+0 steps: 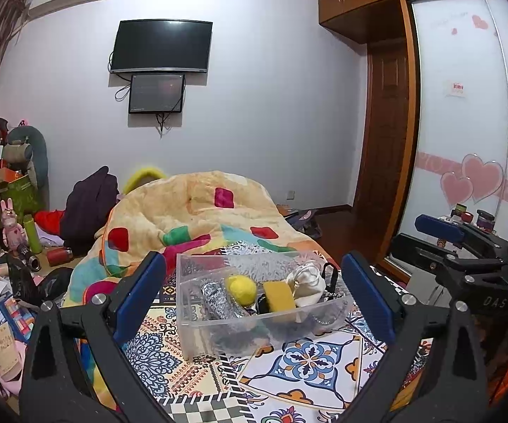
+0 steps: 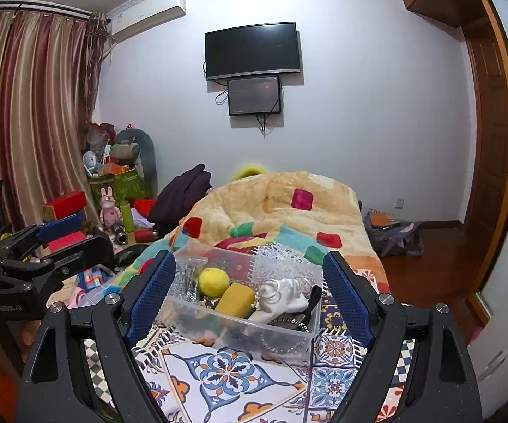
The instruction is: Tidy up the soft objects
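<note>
A clear plastic bin stands on the patterned cloth on the bed. It holds a yellow ball, a yellow sponge, a white cloth pouch, a silvery mesh item and dark beaded strings. My left gripper is open and empty, hovering just in front of the bin. My right gripper is open and empty, also before the bin. Each gripper shows at the edge of the other's view.
A patterned tile-print cloth covers the near bed. A colourful quilt is heaped behind the bin. Clutter, boxes and toys crowd the floor at left. A wardrobe and a bag stand at right.
</note>
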### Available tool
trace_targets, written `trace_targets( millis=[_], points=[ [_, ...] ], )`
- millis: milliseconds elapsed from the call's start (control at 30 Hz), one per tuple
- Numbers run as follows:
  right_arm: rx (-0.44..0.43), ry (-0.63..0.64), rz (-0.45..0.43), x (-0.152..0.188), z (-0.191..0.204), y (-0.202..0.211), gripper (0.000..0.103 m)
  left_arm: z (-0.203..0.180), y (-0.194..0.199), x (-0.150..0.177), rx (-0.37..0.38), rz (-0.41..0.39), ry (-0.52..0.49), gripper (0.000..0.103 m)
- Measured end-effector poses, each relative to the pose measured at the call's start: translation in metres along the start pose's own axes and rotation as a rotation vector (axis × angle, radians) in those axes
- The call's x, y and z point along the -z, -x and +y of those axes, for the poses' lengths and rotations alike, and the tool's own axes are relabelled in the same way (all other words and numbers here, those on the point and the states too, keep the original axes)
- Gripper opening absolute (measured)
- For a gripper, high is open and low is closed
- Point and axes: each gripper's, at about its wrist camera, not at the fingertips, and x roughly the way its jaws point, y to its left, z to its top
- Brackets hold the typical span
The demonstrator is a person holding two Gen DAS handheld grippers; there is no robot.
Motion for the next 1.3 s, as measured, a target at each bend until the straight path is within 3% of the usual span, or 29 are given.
trace_targets(
  millis=[1300],
  points=[
    [-0.006,-0.001,-0.004,-0.002,0.0032,0.0061,0.084,-0.0017,-0.0009,0.0011,0.009,0.003,0.001,0.102]
  ],
)
